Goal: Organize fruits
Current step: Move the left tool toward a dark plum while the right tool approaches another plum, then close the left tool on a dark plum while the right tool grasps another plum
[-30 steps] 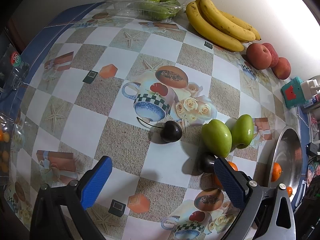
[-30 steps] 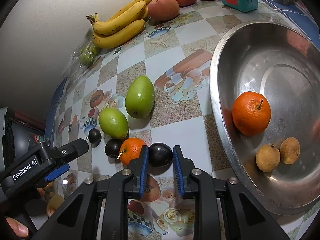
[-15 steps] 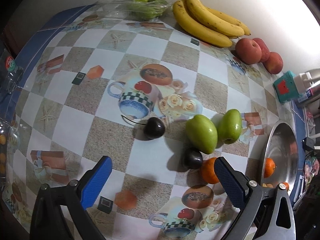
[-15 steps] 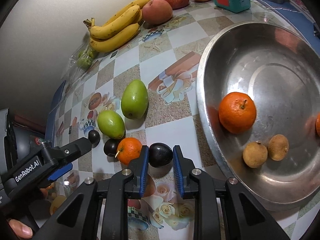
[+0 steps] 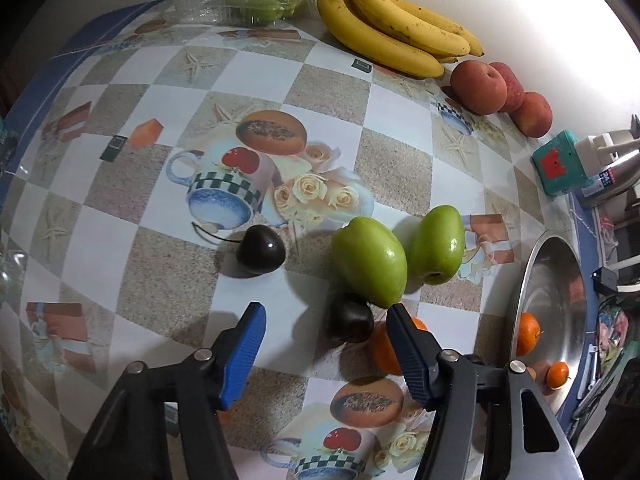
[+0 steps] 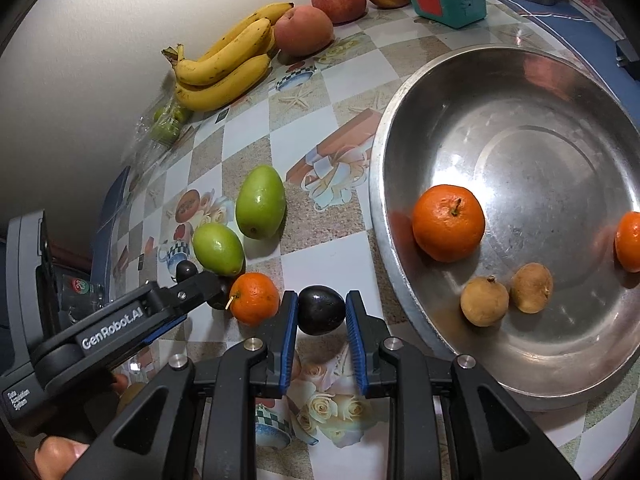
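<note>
Right gripper (image 6: 322,312) clamped a dark plum (image 6: 321,309) beside the steel bowl (image 6: 404,312); left gripper (image 5: 323,322), fingers closing, straddled another plum (image 5: 350,318) untouched on the worktop (image 5: 168,296).

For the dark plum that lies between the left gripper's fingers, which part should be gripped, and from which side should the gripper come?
Grip the dark plum across its round middle, coming from above. A green fruit and an orange crowd its far and right sides, so a low sideways approach would likely bump them. The left gripper already straddles it with jaws closing, pads not yet pressing.
</note>
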A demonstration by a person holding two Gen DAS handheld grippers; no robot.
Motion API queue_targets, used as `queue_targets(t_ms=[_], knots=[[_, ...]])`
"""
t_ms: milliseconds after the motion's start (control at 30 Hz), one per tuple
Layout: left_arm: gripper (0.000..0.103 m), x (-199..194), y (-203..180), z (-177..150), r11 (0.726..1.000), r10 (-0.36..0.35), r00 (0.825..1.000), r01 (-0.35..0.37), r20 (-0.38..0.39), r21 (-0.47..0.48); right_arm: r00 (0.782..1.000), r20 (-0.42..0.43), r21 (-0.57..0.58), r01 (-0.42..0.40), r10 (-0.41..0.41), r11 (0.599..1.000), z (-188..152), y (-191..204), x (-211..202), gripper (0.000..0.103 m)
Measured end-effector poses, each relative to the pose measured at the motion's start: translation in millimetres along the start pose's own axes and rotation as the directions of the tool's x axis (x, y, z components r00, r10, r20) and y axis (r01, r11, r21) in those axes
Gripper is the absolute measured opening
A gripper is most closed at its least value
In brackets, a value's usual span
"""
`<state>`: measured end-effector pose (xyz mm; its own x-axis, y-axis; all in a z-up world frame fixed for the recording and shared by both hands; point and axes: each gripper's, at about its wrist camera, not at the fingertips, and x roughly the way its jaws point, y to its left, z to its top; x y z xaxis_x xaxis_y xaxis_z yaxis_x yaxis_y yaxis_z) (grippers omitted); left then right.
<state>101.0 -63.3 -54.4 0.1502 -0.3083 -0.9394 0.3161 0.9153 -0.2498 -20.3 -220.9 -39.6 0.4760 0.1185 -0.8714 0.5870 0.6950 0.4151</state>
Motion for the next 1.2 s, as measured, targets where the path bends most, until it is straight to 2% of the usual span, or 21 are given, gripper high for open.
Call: queue_targets(t_ms=[67, 200, 333, 400, 533, 667, 833, 967, 1200], knots=[[0.057, 3.2, -0.3, 0.7, 1.0, -0.009, 1.0, 0.009, -0.004, -0.003, 1.0, -0.004, -0.003, -0.006, 0.006, 1.0, 0.0, 0.4, 0.4, 0.025], [0.053, 7.7, -1.1, 1.6, 0.998, -0.058, 0.998, 0.058, -0.011, -0.018, 1.0, -0.001, -0.005, -0.01, 0.01, 1.0, 0.0, -0.4, -1.4, 0.025], [0.05, 8.0, -4.4, 1.7, 0.998, -0.062, 0.998, 0.062, -0.007, -0.011, 1.0, -0.002, -0.001, -0.011, 0.011, 1.0, 0.5, -1.9, -1.6, 0.025], [0.043, 9.3, -4.7, 2.5, 0.997, -0.079, 0.997, 0.078, -0.011, -0.017, 1.0, -0.003, 0.002, -0.011, 0.011, 1.0, 0.3, -2.6, -1.7, 0.025], [0.042, 7.7, -1.8, 2.7, 0.997, -0.075, 0.997, 0.075, -0.018, -0.012, 1.0, -0.002, 0.0, -0.012, 0.012, 1.0, 1.0, -1.3, -1.6, 0.025], [0.04, 5.5, -0.7, -0.8, 0.999, -0.032, 0.999, 0.032, -0.025, 0.024, 1.0, -0.003, 0.002, -0.013, 0.013, 1.0, 1.4, -1.4, -1.0, 0.025], [0.039, 5.5, -5.9, -2.8, 0.999, -0.011, 1.0, 0.012, -0.016, 0.05, 1.0, -0.003, 0.004, -0.017, 0.017, 1.0, 1.3, -1.0, -1.8, 0.025], [0.03, 7.1, -6.3, -1.4, 0.998, -0.042, 0.999, 0.043, -0.021, 0.045, 1.0, -0.003, 0.005, -0.018, 0.019, 1.0, 1.2, -1.9, -2.9, 0.025], [0.029, 8.2, 0.2, 1.3, 0.997, -0.081, 0.996, 0.081, -0.033, 0.007, 1.0, -0.004, 0.007, -0.018, 0.019, 1.0, 1.2, -1.6, -3.3, 0.025]])
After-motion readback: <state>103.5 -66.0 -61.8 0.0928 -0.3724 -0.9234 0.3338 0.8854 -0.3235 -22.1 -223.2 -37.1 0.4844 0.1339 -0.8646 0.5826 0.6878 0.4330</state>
